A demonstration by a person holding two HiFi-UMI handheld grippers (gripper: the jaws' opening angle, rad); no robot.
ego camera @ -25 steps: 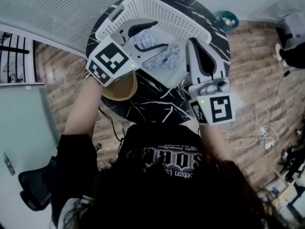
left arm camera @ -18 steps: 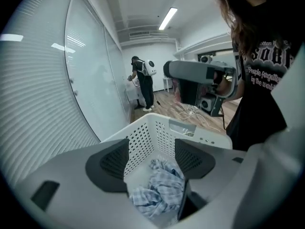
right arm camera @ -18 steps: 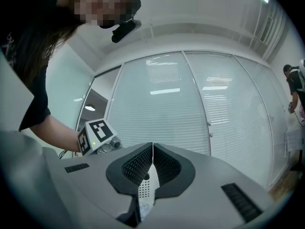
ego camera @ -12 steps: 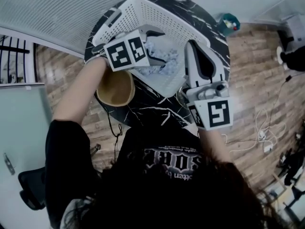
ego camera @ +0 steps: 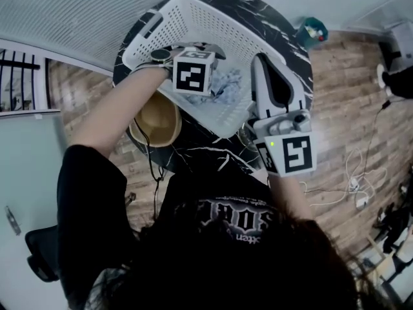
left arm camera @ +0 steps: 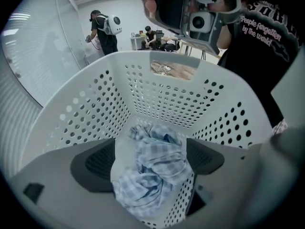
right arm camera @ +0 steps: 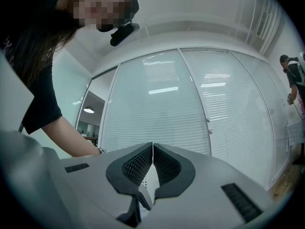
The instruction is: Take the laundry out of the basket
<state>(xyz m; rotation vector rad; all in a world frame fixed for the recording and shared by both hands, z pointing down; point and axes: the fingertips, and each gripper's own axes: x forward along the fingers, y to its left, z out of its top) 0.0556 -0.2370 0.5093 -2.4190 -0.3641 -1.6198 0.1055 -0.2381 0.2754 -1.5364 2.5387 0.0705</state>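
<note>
The checked cloth lies bunched in the bottom of the white basket, and its longer side seems to run away from the left gripper. That gripper's jaws are opening wide on either side of the cloth without pressing on it. In the head view the basket's long axis runs from upper left to lower right across the black counter. The right gripper is clamped on the basket's rim.

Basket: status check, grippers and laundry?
Left gripper inside the basket, jaws opening around the blue checked cloth, not clamped. Right gripper shut on the basket rim. Nothing lying over the cloth.
</note>
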